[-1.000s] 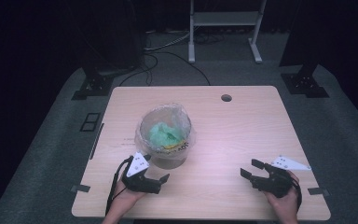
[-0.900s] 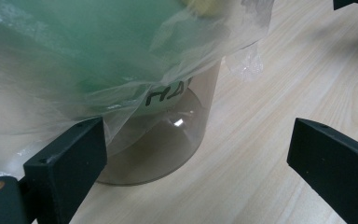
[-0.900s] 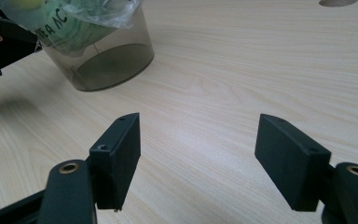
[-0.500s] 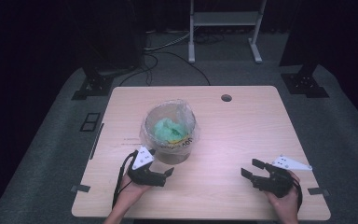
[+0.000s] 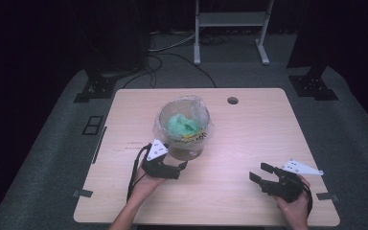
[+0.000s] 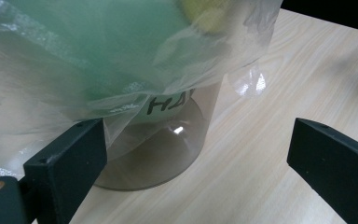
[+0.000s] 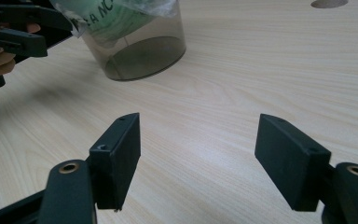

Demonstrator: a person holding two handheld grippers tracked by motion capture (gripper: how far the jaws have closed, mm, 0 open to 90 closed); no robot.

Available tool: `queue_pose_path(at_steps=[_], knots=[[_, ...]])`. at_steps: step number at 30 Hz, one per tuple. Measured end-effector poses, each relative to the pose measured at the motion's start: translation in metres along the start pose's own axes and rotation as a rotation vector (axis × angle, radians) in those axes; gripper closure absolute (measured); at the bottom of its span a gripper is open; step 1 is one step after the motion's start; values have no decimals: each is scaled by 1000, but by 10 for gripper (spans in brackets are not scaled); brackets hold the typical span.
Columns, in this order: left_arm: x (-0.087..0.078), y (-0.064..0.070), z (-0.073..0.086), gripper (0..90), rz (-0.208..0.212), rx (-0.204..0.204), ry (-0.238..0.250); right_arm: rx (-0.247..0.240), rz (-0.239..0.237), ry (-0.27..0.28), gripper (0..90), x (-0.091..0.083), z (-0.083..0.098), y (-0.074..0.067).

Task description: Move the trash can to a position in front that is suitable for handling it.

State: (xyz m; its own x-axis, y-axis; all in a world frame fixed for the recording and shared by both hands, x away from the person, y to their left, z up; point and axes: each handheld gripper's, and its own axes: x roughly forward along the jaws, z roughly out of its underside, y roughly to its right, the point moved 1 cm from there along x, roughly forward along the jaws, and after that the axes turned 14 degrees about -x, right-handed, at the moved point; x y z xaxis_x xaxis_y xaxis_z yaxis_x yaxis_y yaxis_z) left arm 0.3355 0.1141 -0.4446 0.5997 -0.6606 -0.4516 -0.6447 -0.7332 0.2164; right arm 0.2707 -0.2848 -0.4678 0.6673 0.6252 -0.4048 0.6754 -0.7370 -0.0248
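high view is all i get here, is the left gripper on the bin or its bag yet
Observer: Not gripping. In the left gripper view its jaws stand wide open, one jaw against the hanging bag, the other over bare table.
Operator: anything printed on the bin
Observer: Dark letters show on the bin wall just under the bag's edge; I can't read them fully.
Operator: right gripper holding anything
Observer: No. The right gripper is open with wood grain between its jaws, and the bin stands beyond it, with the left gripper beside the bin.
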Motion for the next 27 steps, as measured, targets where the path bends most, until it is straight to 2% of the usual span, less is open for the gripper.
queue_pose_path(at_steps=[4, 8, 17, 23, 27], knots=[[4, 1, -2, 34, 6, 4, -5, 2, 2, 2, 304, -1, 0, 1], [1, 1, 1, 40, 14, -4, -13, 6, 3, 2, 304, -2, 1, 2], [-22, -8, 3, 43, 7, -24, -14, 8, -4, -4, 304, 1, 2, 1], [-39, -10, -9, 47, 0, -6, 5, 5, -10, -10, 305, 3, 1, 0], [-49, -12, -25, 48, 2, 4, 32, 7, -9, -10, 304, 3, 2, 0]])
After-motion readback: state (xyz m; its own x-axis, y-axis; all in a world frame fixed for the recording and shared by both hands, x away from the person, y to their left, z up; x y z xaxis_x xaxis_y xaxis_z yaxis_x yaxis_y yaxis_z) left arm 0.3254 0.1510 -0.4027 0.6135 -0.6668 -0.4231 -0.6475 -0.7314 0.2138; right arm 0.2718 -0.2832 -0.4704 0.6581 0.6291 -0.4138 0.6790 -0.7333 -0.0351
